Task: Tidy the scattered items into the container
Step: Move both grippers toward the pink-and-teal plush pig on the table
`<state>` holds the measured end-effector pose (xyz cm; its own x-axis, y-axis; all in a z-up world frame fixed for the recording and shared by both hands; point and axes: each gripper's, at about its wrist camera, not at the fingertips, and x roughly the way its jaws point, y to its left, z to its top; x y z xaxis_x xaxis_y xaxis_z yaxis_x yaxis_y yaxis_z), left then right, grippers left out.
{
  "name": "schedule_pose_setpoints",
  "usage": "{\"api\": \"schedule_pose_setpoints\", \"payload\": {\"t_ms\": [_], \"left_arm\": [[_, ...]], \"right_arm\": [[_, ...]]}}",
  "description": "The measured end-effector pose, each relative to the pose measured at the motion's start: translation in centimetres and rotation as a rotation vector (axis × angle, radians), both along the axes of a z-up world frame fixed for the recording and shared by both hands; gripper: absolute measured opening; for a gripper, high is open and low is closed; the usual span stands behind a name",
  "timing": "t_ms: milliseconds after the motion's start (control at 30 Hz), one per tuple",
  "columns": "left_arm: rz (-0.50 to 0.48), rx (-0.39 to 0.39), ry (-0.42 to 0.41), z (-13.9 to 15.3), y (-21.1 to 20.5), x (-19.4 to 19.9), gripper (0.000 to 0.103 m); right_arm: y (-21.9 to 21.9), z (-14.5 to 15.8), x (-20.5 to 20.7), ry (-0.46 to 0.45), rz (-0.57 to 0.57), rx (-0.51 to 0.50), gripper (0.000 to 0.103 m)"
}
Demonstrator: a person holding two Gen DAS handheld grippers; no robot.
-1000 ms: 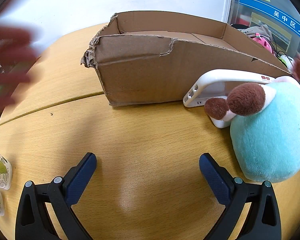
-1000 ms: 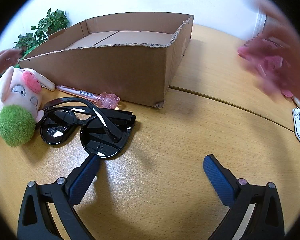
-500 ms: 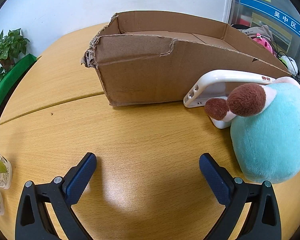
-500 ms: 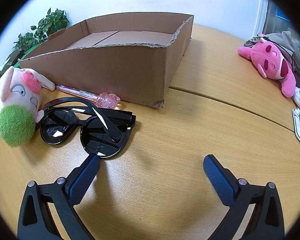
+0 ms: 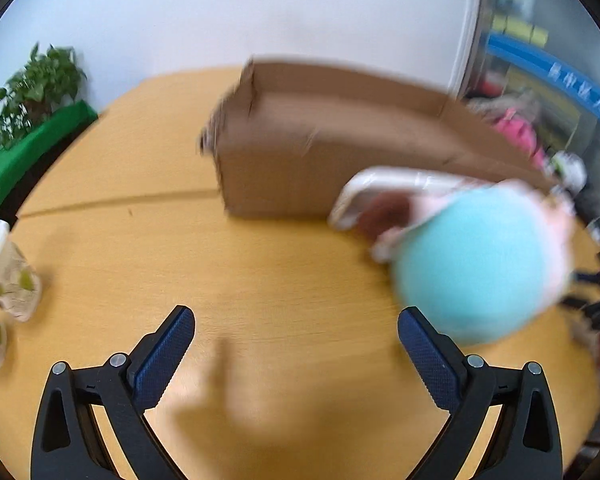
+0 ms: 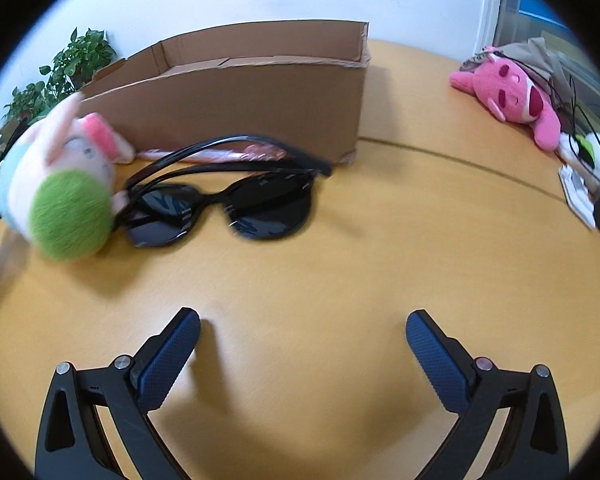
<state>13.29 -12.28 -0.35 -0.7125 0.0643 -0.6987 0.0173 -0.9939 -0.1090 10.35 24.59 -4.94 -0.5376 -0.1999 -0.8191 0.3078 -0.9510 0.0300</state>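
Left gripper [image 5: 296, 328] spread wide, empty, over bare table [image 5: 140, 248]. Cardboard box [image 5: 324, 160] at 12 o'clock; white phone case [image 5: 380, 188] leans on its wall at 1 o'clock, teal plush [image 5: 476, 264] in front at 2. Right gripper [image 6: 302, 334] also gaping, empty. Sunglasses [image 6: 224, 204] at 11 o'clock, touching the green-tufted plush [image 6: 60, 196] at 10; pink pen [image 6: 220, 154] behind them against the box [image 6: 252, 108]. Pink plush [image 6: 512, 96] at 2, well apart. Versus 0.5 s ago: both views blurred and shifted; sunglasses now more central.
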Motion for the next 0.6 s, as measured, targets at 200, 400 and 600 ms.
{"api": "schedule_pose_setpoints", "payload": {"t_ms": [200,400,600], "left_arm": [[-0.059,0.091,0.114,4.7,4.7,1.9,0.103],[-0.144,0.064,0.127,4.5,8.8,2.0,0.103],[-0.14,0.087,0.1,3.8,9.3,1.2,0.103]], "right_arm": [[-3.9,4.3,2.6,0.124,0.056,-0.077,0.103],[-7.1,6.4,3.8,0.201,0.101,-0.06,0.103],[-8.1,6.0,4.0,0.201,0.124,-0.048,0.103]]}}
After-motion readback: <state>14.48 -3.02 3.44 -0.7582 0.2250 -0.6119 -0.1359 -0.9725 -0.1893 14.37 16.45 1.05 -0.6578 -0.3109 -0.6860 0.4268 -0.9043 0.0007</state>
